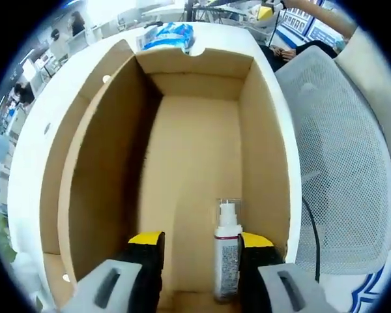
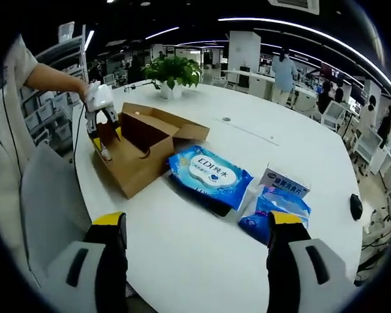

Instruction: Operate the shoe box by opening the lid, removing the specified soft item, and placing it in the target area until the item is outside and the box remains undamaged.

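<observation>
An open brown cardboard shoe box (image 1: 104,163) fills the left gripper view, and I look down into it. A white spray bottle (image 1: 227,251) stands on its floor between the jaws of my left gripper (image 1: 201,241), close to the right jaw; the jaws are apart and open. In the right gripper view a hand holds the left gripper (image 2: 106,138) down in the shoe box (image 2: 143,166), whose lid is folded back. A blue wet-wipes pack (image 2: 210,173) lies on the white table beside the box. My right gripper (image 2: 199,257) hovers open over the table's near edge, holding nothing.
A second blue pack (image 2: 274,212) and a small white carton (image 2: 285,181) lie right of the wipes. A black object (image 2: 356,207) sits far right, a potted plant (image 2: 173,72) at the back. A grey mesh chair (image 1: 339,163) stands beside the box. The wet-wipes pack (image 1: 169,34) lies beyond the box.
</observation>
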The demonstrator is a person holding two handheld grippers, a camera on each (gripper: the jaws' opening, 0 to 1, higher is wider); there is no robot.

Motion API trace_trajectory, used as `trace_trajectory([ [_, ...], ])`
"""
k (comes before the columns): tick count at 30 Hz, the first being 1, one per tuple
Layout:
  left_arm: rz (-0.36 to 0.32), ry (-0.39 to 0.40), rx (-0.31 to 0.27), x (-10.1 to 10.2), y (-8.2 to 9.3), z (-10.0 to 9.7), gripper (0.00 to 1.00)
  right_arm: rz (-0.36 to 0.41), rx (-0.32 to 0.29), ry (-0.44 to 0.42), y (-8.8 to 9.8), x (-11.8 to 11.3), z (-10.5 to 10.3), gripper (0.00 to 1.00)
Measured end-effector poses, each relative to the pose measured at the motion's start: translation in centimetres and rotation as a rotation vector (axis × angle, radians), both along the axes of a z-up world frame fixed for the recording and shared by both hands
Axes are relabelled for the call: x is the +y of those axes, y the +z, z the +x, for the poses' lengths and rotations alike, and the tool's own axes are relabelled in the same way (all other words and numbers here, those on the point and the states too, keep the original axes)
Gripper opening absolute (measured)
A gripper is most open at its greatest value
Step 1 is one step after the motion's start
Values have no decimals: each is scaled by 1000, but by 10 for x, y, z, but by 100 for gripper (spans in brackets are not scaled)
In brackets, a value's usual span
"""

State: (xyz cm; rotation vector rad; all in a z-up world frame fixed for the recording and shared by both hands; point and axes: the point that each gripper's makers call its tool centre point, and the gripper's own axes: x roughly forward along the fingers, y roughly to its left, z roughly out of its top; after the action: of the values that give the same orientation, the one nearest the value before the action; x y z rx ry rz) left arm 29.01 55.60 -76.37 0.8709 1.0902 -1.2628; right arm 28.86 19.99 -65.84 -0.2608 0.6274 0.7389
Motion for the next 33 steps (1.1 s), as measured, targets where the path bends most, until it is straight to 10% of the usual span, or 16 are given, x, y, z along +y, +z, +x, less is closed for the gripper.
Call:
trace_trajectory([
  [33, -31, 124, -31, -14, -5, -2, 33, 13, 13, 25, -3, 15, -3, 82],
])
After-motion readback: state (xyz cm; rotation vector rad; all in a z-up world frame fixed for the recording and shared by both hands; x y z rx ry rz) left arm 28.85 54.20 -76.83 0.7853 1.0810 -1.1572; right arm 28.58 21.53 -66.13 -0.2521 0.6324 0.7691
